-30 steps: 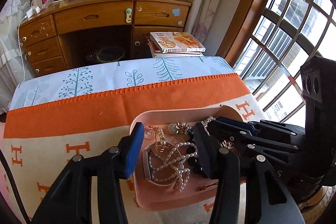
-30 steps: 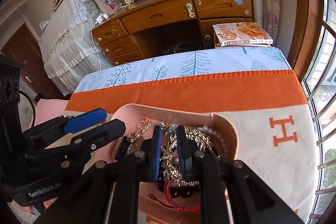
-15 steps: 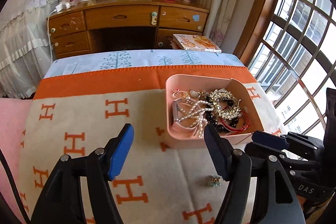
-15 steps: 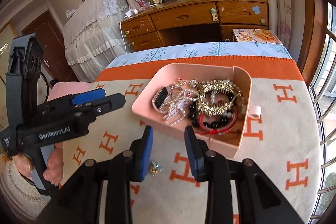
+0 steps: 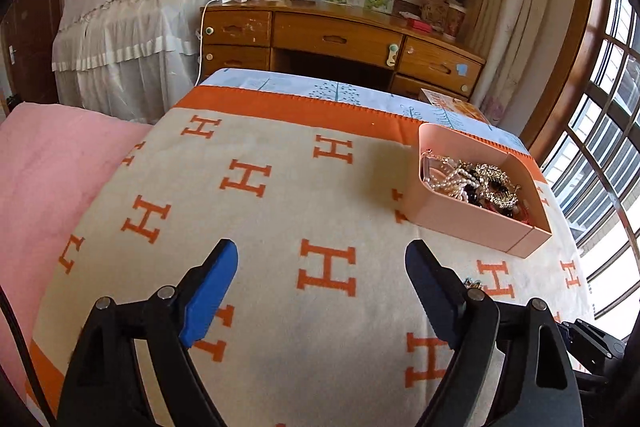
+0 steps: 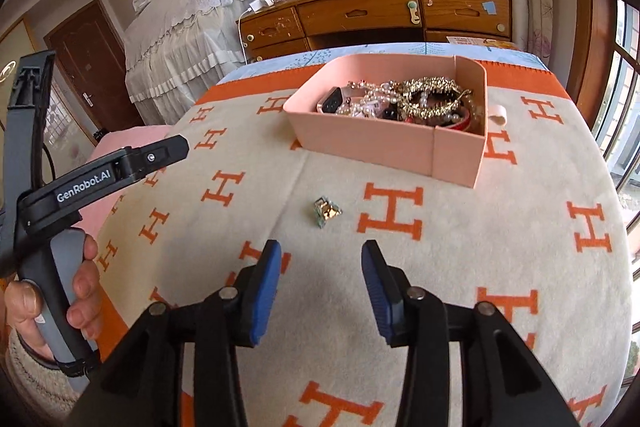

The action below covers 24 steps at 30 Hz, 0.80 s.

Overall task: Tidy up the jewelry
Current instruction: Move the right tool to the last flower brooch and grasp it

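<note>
While a small gold earring [image 6: 327, 211] lies alone on the blanket [image 6: 460, 247] just before the pink jewelry box [image 6: 376, 141], seemingly set out for sorting, the right gripper [image 6: 320, 287] and left gripper [image 5: 320, 291] hover, jaws opening and empty.

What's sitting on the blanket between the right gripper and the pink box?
One small gold jewelry piece, lying alone on the blanket between the opening, empty right gripper and the pink box. The right wrist view shows it.
</note>
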Each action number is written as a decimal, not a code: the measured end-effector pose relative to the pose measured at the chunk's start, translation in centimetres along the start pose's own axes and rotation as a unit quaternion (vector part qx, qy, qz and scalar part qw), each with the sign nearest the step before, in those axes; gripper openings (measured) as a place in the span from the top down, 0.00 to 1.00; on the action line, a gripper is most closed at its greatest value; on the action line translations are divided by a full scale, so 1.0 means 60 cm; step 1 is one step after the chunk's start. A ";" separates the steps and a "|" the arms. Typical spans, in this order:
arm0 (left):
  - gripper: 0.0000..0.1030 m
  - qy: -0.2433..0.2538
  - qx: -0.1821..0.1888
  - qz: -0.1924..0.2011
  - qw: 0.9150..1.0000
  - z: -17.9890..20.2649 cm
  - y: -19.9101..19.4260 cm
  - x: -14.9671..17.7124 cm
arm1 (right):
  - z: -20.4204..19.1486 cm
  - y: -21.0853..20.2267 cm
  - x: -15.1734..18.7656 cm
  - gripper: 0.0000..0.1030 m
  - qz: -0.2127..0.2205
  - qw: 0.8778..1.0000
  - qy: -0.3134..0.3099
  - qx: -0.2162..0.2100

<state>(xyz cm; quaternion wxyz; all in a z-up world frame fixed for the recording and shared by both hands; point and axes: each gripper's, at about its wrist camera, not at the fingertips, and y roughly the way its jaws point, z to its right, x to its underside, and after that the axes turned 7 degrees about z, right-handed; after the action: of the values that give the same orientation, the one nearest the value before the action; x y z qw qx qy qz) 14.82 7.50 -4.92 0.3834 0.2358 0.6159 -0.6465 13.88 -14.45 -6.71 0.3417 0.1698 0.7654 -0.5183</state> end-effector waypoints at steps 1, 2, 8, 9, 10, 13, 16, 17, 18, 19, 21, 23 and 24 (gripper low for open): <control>0.18 0.005 -0.007 0.004 1.000 0.001 -0.001 0.007 | -0.002 0.007 0.005 0.59 -0.006 1.000 -0.004 0.006; 0.17 0.011 -0.015 0.007 1.000 0.001 0.000 0.013 | -0.003 0.014 0.009 0.59 -0.012 1.000 -0.006 0.011; 0.17 0.016 -0.024 -0.010 1.000 0.000 0.021 0.036 | -0.020 0.035 0.019 0.59 -0.007 0.998 -0.023 0.053; 0.17 0.015 -0.024 -0.011 1.000 -0.001 0.023 0.040 | -0.021 0.038 0.017 0.59 -0.006 0.998 -0.027 0.060; 0.17 0.015 -0.027 -0.011 0.999 -0.002 0.025 0.042 | -0.023 0.040 0.015 0.59 -0.004 0.997 -0.028 0.066; 0.17 0.017 -0.043 -0.007 0.999 -0.006 0.029 0.045 | -0.023 0.048 0.011 0.59 -0.001 0.996 -0.026 0.080; 0.17 0.009 -0.050 -0.011 0.999 -0.013 0.036 0.046 | -0.021 0.054 0.004 0.59 0.004 0.996 -0.016 0.089; 0.17 0.005 -0.050 -0.012 0.999 -0.017 0.039 0.046 | -0.020 0.056 0.002 0.59 0.006 0.996 -0.013 0.092; 0.17 0.001 -0.049 -0.014 0.999 -0.020 0.043 0.047 | -0.020 0.058 0.001 0.59 0.008 0.995 -0.010 0.094; 0.17 -0.002 -0.048 -0.017 0.999 -0.023 0.047 0.048 | -0.019 0.059 -0.001 0.59 0.010 0.995 -0.007 0.095; 0.17 -0.008 -0.047 -0.023 0.999 -0.026 0.053 0.050 | -0.017 0.063 -0.005 0.59 0.012 0.995 -0.003 0.097; 0.17 -0.014 -0.044 -0.030 0.998 -0.030 0.060 0.053 | -0.020 0.066 -0.007 0.59 0.012 0.995 -0.006 0.098; 0.17 -0.017 -0.042 -0.034 0.998 -0.033 0.063 0.056 | -0.023 0.067 -0.007 0.59 0.011 0.995 -0.009 0.096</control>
<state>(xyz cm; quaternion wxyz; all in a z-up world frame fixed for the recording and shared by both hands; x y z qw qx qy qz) 15.47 8.94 -10.12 0.3812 0.1876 0.6434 -0.6367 16.19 -11.50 -8.82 0.3367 0.2055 0.7067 -0.5873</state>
